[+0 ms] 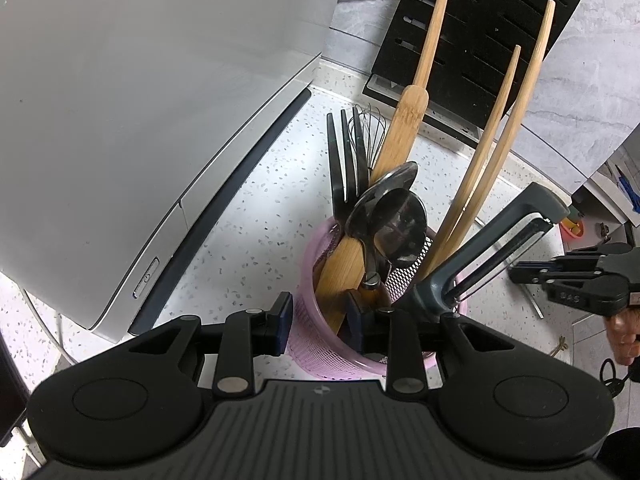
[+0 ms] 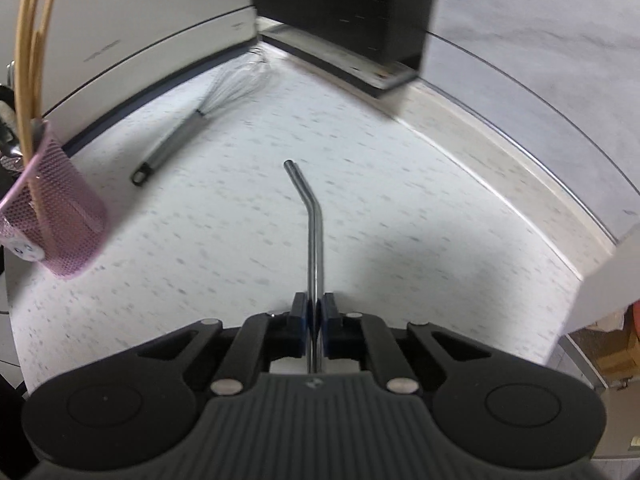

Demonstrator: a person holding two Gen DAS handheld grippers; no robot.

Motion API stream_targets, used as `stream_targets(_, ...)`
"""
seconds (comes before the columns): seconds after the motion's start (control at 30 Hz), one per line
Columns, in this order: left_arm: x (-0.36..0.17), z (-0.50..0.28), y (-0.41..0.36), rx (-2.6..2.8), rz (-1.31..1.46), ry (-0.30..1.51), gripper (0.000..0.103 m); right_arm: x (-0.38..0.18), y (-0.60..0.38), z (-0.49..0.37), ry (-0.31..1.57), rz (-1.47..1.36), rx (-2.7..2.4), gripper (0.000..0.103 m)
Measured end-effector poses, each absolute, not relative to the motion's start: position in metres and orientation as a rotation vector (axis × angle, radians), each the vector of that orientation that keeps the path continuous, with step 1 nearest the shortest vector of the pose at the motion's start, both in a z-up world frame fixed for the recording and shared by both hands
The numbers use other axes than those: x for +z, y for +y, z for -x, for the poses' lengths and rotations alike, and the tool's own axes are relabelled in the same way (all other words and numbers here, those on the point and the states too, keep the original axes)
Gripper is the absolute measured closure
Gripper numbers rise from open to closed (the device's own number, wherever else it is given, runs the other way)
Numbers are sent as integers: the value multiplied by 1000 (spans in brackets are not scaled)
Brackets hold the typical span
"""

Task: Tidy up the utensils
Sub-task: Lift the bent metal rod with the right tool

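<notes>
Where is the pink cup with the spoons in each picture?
Left wrist view: the pink mesh cup sits low in the middle, its near wall between the left gripper's fingers, full of utensils.
Right wrist view: the same cup is at the far left edge, leaning, with bamboo sticks rising from it.
Shared landmark: the black knife block, top right in the left view, top middle in the right view.

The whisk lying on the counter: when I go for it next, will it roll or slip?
The whisk lies flat with a smooth round metal handle, so it probably rolls if nudged sideways. Its wire head looks springy and would likely give under the pads. A grip on the handle seems safer, though polished metal may slip.
</notes>
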State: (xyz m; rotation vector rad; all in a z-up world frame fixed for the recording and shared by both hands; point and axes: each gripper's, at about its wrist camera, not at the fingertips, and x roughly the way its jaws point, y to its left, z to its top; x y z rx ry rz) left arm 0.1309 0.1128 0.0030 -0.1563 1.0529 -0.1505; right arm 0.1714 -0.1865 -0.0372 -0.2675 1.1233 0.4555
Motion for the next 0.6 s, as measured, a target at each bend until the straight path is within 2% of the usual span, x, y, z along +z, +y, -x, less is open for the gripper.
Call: stream_targets(0.6,0,-132,114,-150,163,1057,65,-28,-289,-160,1147,185,339,99)
